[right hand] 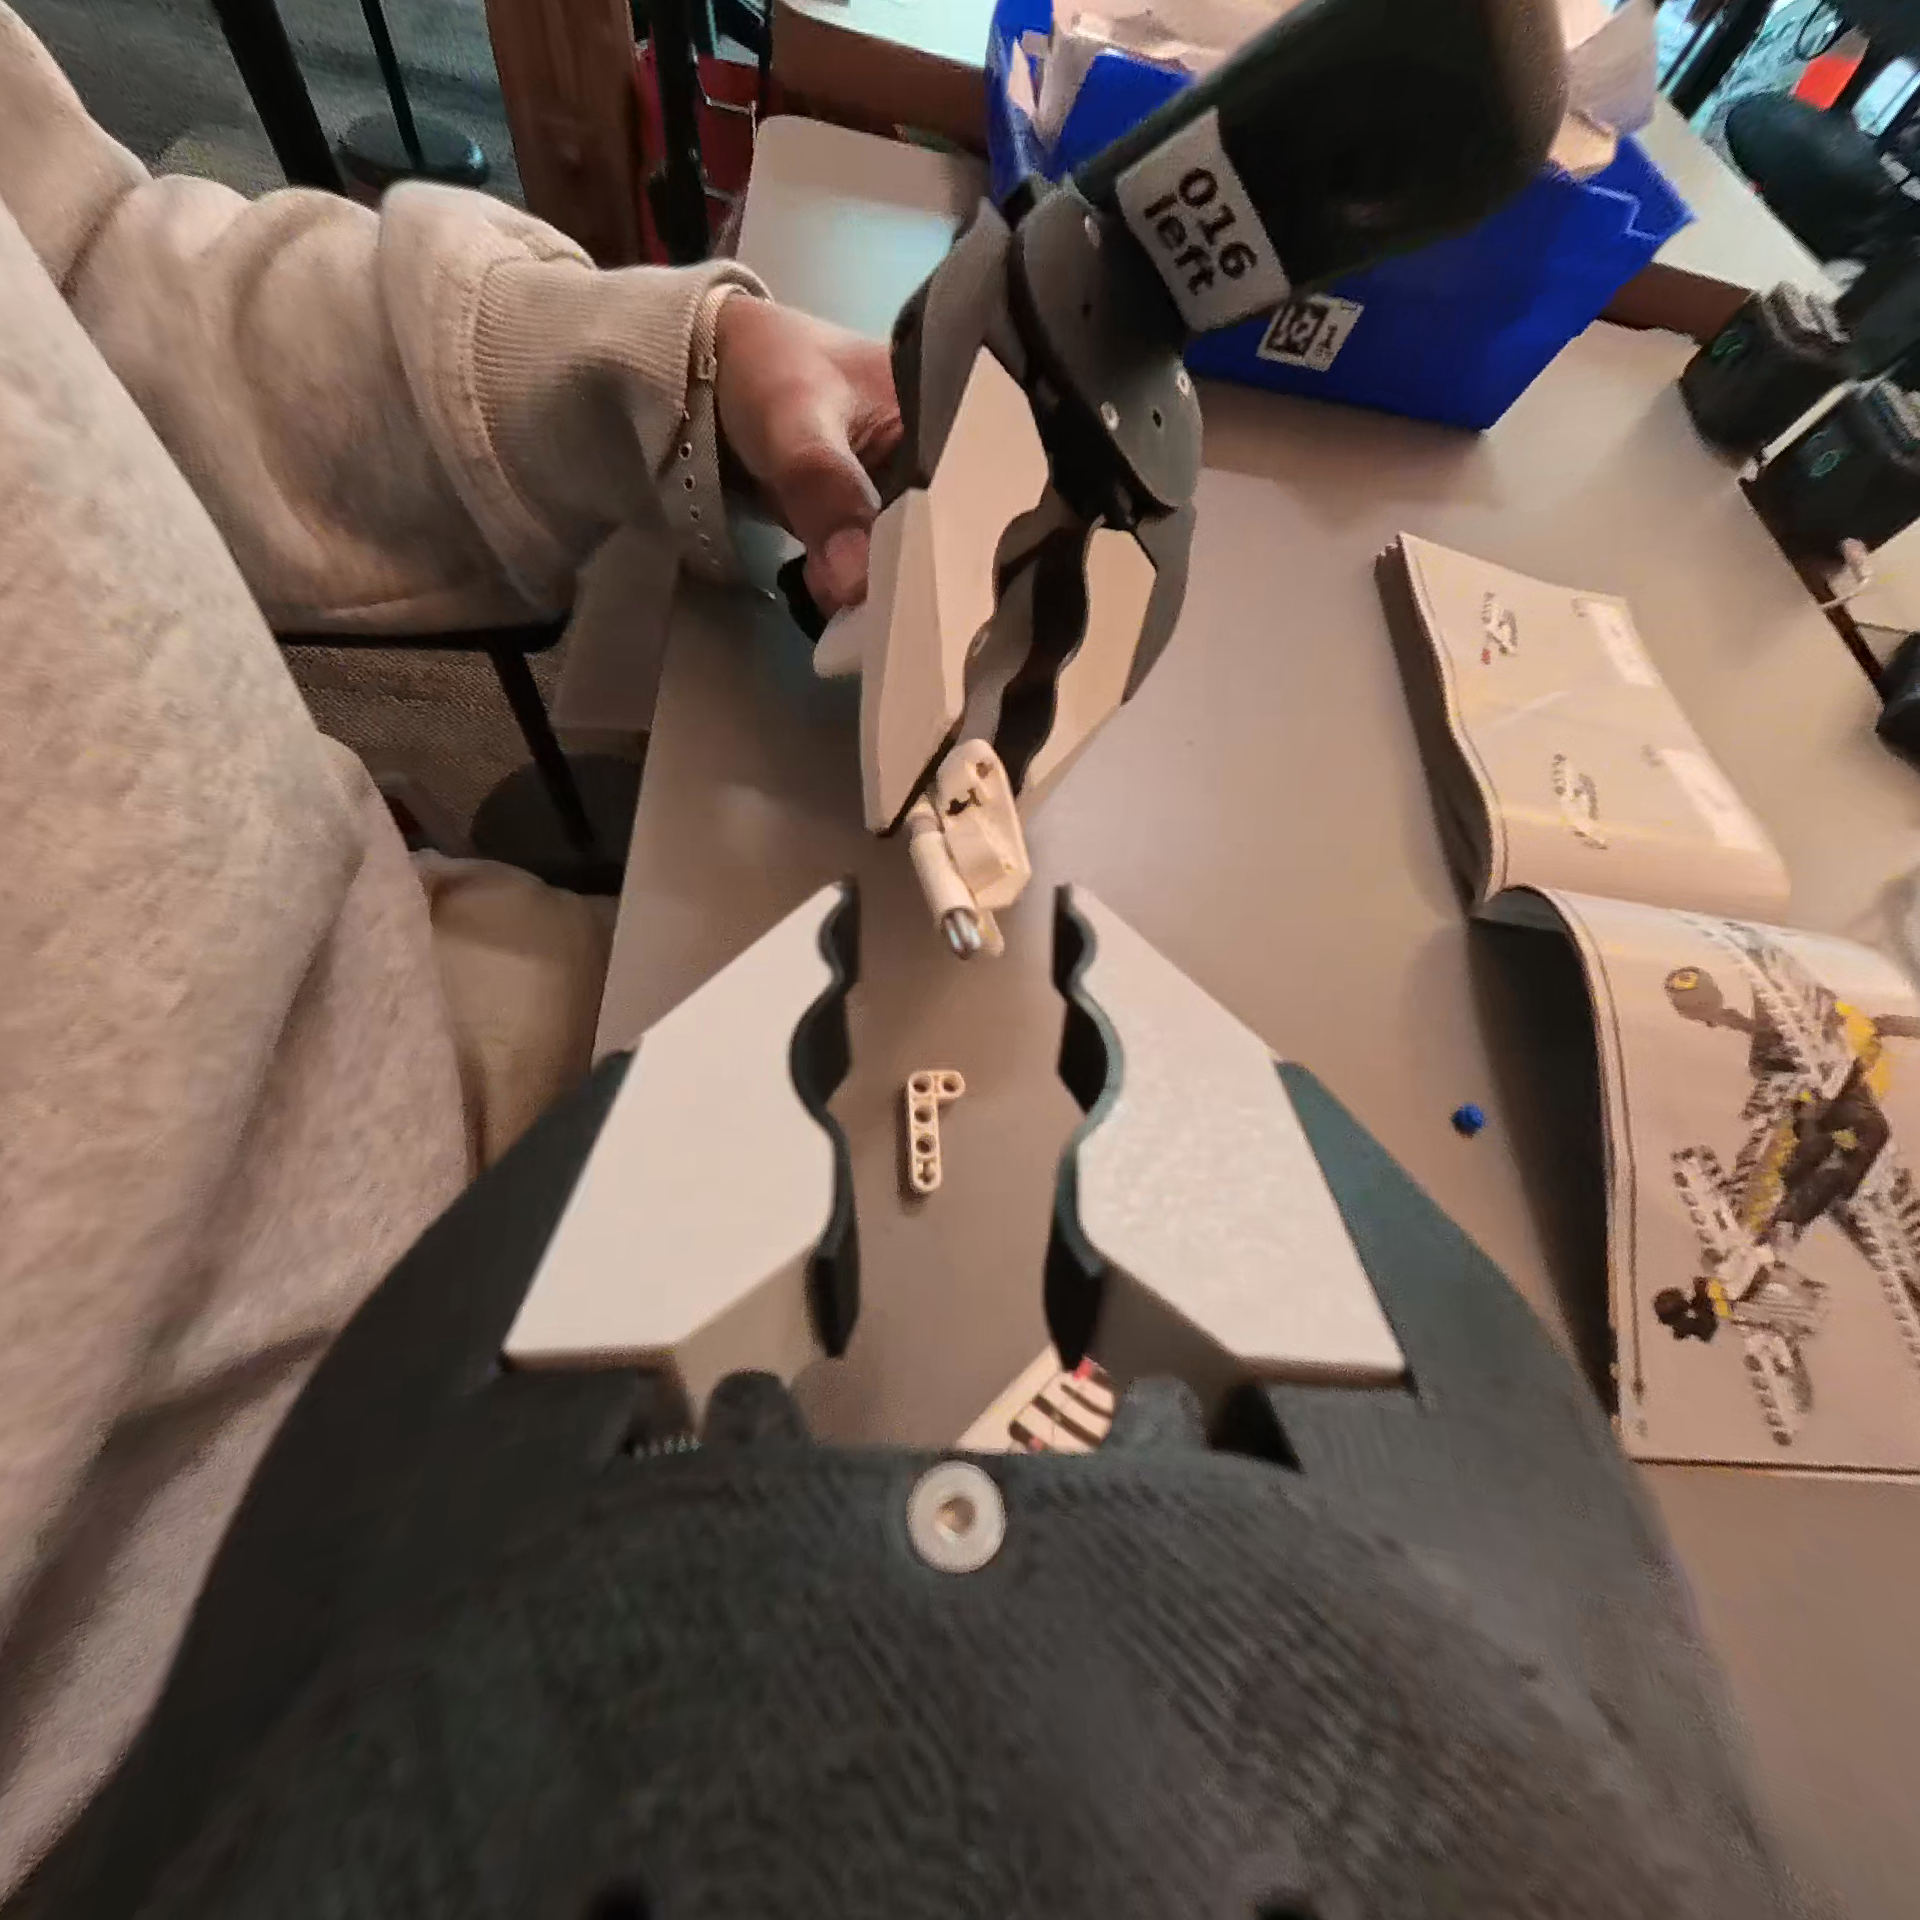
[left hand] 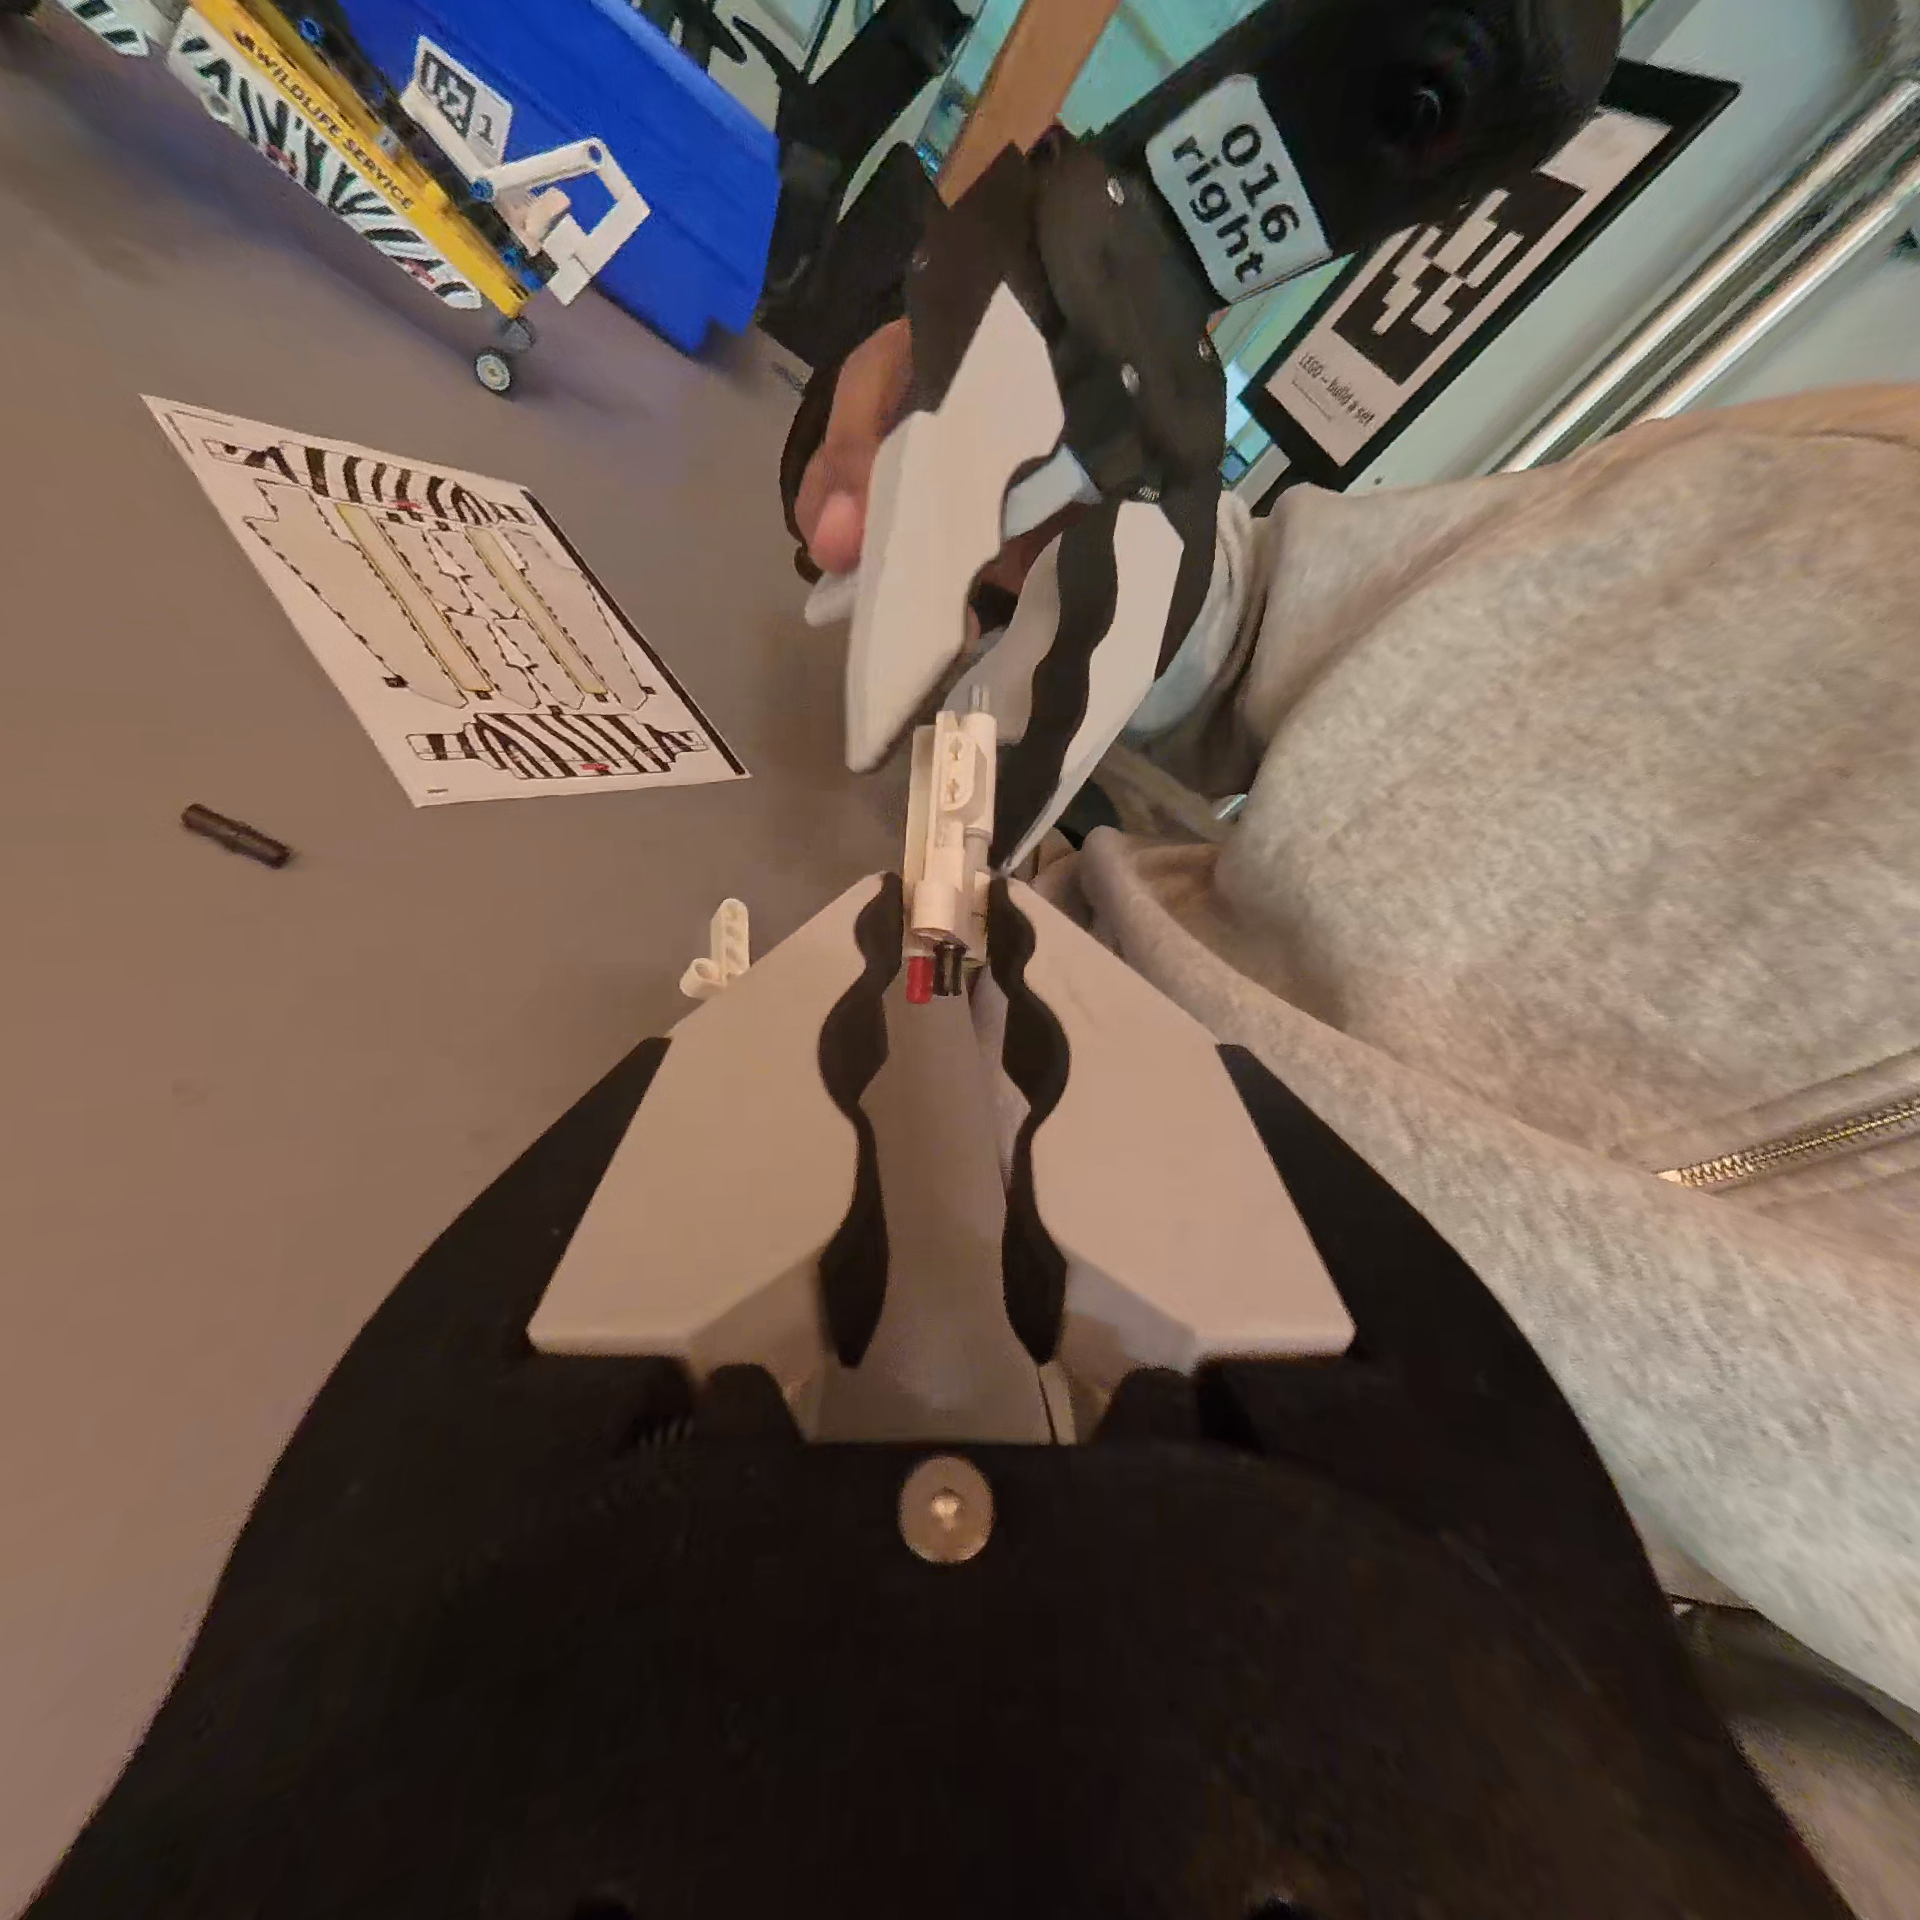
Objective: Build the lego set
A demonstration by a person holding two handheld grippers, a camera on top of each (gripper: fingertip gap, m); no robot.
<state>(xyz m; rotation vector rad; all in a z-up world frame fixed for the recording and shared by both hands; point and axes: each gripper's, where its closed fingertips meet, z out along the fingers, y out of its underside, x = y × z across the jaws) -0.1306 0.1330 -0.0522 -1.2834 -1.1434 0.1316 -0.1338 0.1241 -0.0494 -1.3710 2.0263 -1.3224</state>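
My left gripper is shut on a small white lego assembly with a red pin and a black pin sticking out toward the camera. It is held above the grey table. In the right wrist view the left gripper comes down from above with the assembly, its grey axle tip pointing at me. My right gripper is open and empty, with the assembly's tip between its fingertips. It also shows in the left wrist view, its fingers on either side of the assembly's far end. A white L-shaped beam lies on the table below.
A sticker sheet, a black pin and a part-built yellow and zebra-striped model lie by a blue bin. An open instruction booklet, a closed booklet and a small blue piece lie right. A person's grey sweatshirt fills the left. My two grippers' fingertips are within a few centimetres of each other. Both grippers' tips are roughly 20 centimeters from the small blue piece.
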